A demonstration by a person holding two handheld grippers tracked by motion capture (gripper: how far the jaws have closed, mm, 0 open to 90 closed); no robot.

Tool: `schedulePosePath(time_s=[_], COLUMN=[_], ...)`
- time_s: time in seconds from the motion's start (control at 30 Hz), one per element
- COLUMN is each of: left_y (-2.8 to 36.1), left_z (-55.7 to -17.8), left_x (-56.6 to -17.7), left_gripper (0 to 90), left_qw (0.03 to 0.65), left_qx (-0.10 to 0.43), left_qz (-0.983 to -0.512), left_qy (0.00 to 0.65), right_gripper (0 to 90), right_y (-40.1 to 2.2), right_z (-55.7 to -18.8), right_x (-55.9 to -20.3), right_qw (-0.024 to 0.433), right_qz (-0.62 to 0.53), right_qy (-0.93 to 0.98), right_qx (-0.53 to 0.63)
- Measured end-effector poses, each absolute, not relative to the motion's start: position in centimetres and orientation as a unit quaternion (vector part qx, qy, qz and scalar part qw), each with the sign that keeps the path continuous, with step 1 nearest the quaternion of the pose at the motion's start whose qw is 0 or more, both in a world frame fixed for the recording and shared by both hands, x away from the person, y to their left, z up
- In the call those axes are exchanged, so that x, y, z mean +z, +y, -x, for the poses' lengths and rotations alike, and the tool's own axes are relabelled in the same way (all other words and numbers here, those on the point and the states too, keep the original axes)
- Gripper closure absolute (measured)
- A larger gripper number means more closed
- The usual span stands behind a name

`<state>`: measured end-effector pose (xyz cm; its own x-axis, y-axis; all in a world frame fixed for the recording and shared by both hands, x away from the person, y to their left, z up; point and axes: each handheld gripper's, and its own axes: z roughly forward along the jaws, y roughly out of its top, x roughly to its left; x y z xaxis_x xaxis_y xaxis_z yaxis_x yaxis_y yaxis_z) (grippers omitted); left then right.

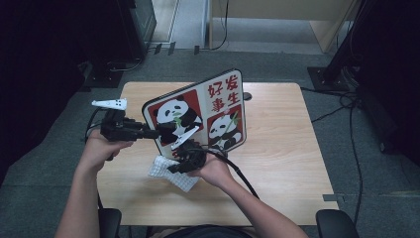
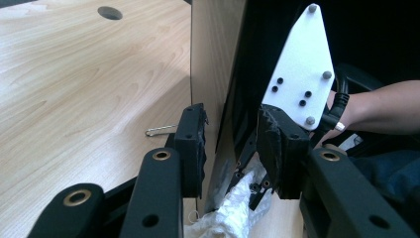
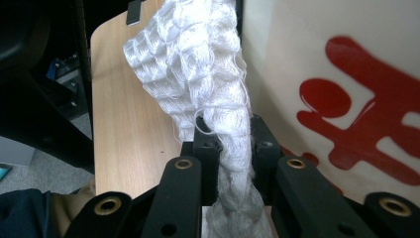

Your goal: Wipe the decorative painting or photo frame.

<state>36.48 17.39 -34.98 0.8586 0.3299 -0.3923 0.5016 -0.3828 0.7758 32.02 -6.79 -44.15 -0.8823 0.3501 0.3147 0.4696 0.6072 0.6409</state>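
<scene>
1. My left claw (image 1: 157, 132) reaches in from the left and straddles the left edge of the panda board (image 1: 198, 113). In the left gripper view the board's edge (image 2: 218, 89) stands between my two pads, which sit close on either side of it; I cannot tell whether they press on it.
2. The board stands tilted on the tabletop (image 1: 287, 139), printed face toward me, with two pandas and red characters.
3. My right claw (image 1: 184, 159) is clamped tight on a white waffle-weave cloth (image 1: 171, 173), near the board's lower edge.
4. In the right gripper view the cloth (image 3: 198, 69) rises bunched from between my jaws, just beside the board's red print (image 3: 356, 124).
5. A small metal clip (image 2: 159, 131) lies on the tabletop behind the board.
</scene>
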Motion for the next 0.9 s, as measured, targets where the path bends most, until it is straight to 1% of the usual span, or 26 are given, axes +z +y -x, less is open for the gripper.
schedulePosePath(time_s=[0.37,0.9], left_y=[17.0,17.0], left_z=[-36.6,-36.6], left_x=[-35.4,-35.4], left_gripper=[73.4,74.8], left_qw=[0.491,0.489], left_qx=[-0.09,-0.089], left_qz=[-0.829,-0.83], left_qy=[0.253,0.254], right_gripper=[79.6,79.6], right_y=[-7.1,-7.9], right_z=[-31.7,-31.4], right_x=[-45.4,-47.1], right_qw=[0.076,0.076], right_qz=[0.231,0.237], right_qy=[-0.894,-0.895], right_qx=[-0.378,-0.369])
